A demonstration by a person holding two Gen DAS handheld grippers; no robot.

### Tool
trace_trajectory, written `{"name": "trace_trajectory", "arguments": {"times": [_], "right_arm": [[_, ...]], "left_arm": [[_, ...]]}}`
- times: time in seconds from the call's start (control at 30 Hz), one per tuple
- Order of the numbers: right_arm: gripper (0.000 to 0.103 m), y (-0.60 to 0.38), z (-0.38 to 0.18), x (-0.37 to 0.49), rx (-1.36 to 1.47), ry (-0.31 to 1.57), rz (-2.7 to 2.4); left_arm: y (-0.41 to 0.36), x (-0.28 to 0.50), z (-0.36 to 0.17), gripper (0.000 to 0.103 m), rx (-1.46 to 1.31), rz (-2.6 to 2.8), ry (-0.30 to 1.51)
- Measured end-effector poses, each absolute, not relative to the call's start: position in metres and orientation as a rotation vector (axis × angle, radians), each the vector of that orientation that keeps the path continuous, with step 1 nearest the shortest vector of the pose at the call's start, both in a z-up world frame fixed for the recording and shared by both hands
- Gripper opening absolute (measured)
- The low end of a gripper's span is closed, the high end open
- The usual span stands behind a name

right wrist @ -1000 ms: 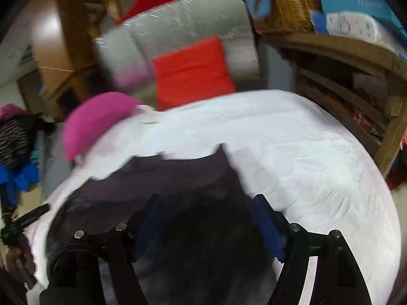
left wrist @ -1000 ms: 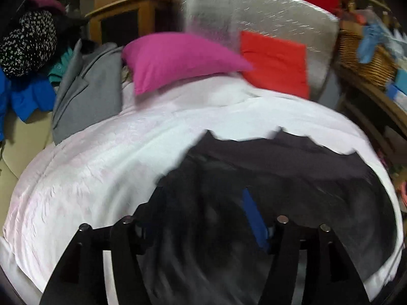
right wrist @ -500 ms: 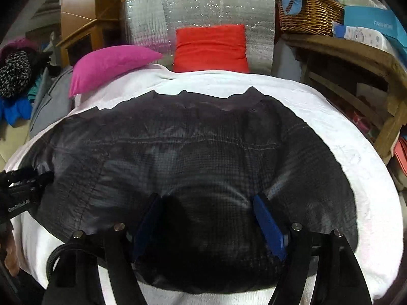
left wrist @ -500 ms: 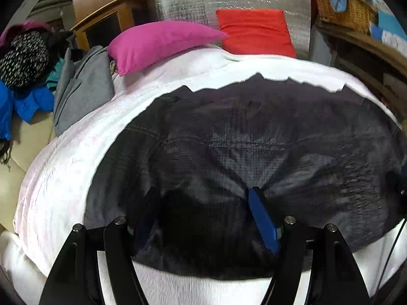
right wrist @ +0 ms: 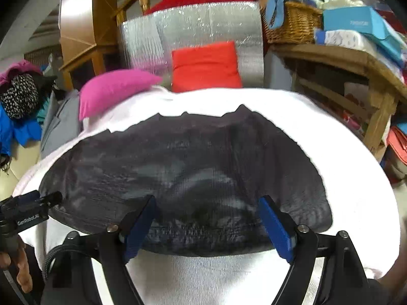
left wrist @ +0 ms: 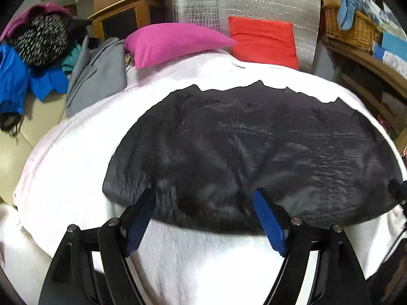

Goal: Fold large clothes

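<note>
A large black garment [left wrist: 254, 152] lies spread flat on the white bed cover [left wrist: 63, 157]; its far edge is jagged and its near hem is rounded. My left gripper [left wrist: 203, 193] hovers at the near hem left of the middle. Its jaws are opening, and the blue pads [left wrist: 267, 218] stand apart from the cloth lying between them. In the right wrist view the same garment [right wrist: 190, 167] fills the middle. My right gripper [right wrist: 208, 200] is over the near hem, its jaws also opening and not pressing the cloth. The left gripper [right wrist: 25, 211] shows at that view's left edge, held by a hand [right wrist: 15, 267].
A pink pillow [left wrist: 173, 43] and a red cushion [left wrist: 262, 40] lean on a silver foil panel [left wrist: 241, 2] at the bed's head. A grey jacket [left wrist: 96, 76] and a heap of clothes [left wrist: 30, 56] lie left. A wooden shelf [right wrist: 343, 61] with a wicker basket [right wrist: 292, 23] stands right.
The garment went from swinging in a blur to lying flat on the bed. Both grippers drew back to its near hem, their jaws widened, and white cover now shows below the hem.
</note>
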State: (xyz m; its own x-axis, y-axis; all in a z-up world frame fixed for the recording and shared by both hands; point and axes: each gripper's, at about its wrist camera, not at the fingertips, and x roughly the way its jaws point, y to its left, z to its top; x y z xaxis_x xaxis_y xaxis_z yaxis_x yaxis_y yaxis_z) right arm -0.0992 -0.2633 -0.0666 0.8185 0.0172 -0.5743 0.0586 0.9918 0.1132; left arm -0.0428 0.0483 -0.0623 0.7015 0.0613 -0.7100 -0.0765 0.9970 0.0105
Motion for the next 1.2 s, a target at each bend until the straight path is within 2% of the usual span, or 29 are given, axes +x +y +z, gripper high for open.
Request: {"name": "trace_trajectory", "arguments": {"times": [0.13,0.3,0.43,0.63,0.9,1.07,1.2], "right_arm": [[0.090,-0.279,-0.082,-0.086,0.185,0.688,-0.053],[0.090,-0.291,-0.063,-0.089,0.174,0.606,-0.057],[0.090,-0.307,-0.097,-0.071,0.206,0.768,-0.096],[0.090,-0.293,-0.066,-0.109,0.183,0.654,-0.057],[0.090,-0.253,-0.049,-0.157,0.158,0.609,0.071],[0.090,-0.259,-0.061,-0.144,0.199,0.662,0.102],[0.090,-0.312,-0.072,-0.121,0.341,0.681,0.023]], "left_arm": [[0.042,-0.054,-0.074,0.079,-0.036,0.056,0.835],[0.035,-0.055,-0.075,0.079,-0.017,0.052,0.835],[0.032,-0.055,-0.076,0.080,-0.009,0.043,0.841],[0.029,-0.064,-0.063,0.079,-0.015,0.034,0.817],[0.015,-0.087,-0.048,0.080,0.002,-0.017,0.795],[0.024,-0.082,-0.044,0.080,0.019,-0.010,0.772],[0.071,-0.051,-0.045,0.080,-0.033,0.104,0.785]]}}
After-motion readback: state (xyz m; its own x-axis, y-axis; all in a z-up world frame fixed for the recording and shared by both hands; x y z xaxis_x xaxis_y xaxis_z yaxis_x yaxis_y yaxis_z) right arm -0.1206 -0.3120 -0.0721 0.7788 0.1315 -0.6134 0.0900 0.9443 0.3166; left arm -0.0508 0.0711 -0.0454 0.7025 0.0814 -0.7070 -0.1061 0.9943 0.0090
